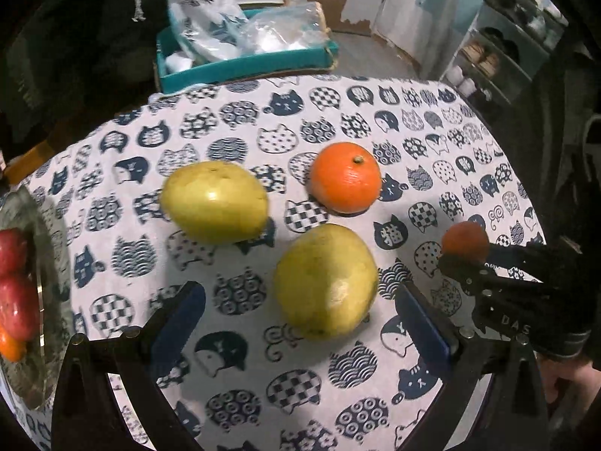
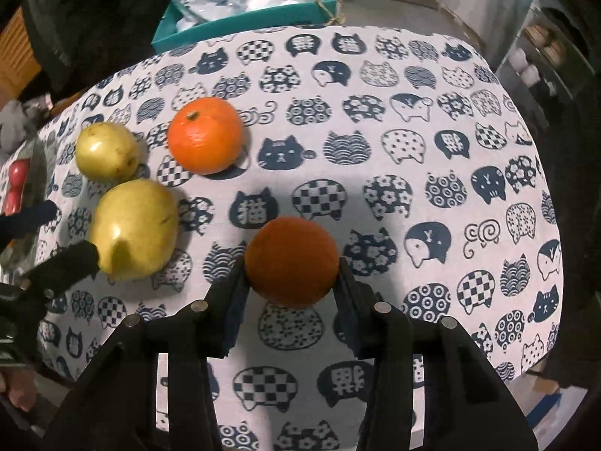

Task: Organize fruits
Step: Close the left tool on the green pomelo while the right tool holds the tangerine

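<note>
My right gripper (image 2: 293,282) is shut on a small orange (image 2: 292,261) and holds it over the cat-print tablecloth; it also shows in the left wrist view (image 1: 465,242), gripper at the right (image 1: 464,259). My left gripper (image 1: 296,312) is open, its blue pads on either side of the near yellow-green fruit (image 1: 326,281), apart from it. A second yellow-green fruit (image 1: 214,203) and a larger orange (image 1: 345,177) lie beyond. In the right wrist view these are the near yellow fruit (image 2: 134,229), far one (image 2: 107,150) and orange (image 2: 204,135).
A glass plate (image 1: 56,248) at the left edge holds red fruits (image 1: 15,300) and an orange one (image 1: 11,345). A teal box (image 1: 244,62) with plastic bags stands beyond the table's far edge. A shelf rack (image 1: 499,49) stands at the right.
</note>
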Demonstrator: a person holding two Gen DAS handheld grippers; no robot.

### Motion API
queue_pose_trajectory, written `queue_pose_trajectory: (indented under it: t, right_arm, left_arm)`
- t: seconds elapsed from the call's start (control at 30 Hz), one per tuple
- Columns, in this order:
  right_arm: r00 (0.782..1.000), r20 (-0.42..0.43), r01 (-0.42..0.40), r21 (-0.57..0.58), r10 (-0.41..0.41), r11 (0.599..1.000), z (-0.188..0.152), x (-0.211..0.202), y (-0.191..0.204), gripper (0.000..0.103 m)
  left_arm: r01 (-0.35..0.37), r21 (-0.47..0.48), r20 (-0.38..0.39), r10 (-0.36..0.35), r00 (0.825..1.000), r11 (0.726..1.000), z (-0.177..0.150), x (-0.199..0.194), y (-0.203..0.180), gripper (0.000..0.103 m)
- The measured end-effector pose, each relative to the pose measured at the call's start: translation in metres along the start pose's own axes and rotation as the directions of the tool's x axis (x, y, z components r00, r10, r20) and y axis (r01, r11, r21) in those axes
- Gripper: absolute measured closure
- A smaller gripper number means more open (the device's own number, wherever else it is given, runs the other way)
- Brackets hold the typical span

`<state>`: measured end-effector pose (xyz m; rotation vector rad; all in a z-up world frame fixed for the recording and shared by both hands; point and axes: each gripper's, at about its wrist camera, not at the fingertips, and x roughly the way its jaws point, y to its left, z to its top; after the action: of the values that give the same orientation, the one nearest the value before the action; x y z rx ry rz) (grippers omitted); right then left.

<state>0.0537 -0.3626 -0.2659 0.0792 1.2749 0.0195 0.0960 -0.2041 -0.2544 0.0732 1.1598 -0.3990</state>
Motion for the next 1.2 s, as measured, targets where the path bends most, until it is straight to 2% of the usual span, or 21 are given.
queue_pose_trajectory:
  t: [0.4, 0.57, 0.77, 0.93, 1.2]
  right_arm:
    - [1.000, 0.023, 0.003, 0.071, -0.005, 0.998, -0.001, 0.001, -0.028, 0.060]
    - [1.000, 0.027, -0.007, 0.080, 0.005, 0.997, -0.002, 0.001, -0.030, 0.060]
    - [1.000, 0.029, -0.008, 0.082, 0.005, 0.997, -0.002, 0.001, -0.030, 0.060]
    - [0.999, 0.033, -0.008, 0.083, 0.005, 0.997, -0.001, 0.003, -0.029, 0.060]
    - [0.997, 0.080, -0.009, 0.069, 0.003, 0.998, 0.003, -0.009, -0.024, 0.060]
  left_arm:
    - [-0.038, 0.042, -0.047, 0.040, 0.998, 0.998, 0.004, 0.037, -0.020, 0.002]
    - [-0.031, 0.051, -0.063, 0.035, 0.997, 0.998, 0.004, 0.046, -0.023, 0.011]
    - [0.017, 0.035, -0.092, -0.014, 0.996, 0.999, 0.002, 0.054, -0.022, 0.031]
    - [-0.011, 0.081, -0.075, 0.017, 0.997, 0.997, -0.002, 0.052, -0.032, 0.032]
    - [-0.024, 0.090, -0.028, 0.027, 0.999, 0.996, -0.006, 0.032, -0.032, 0.032]
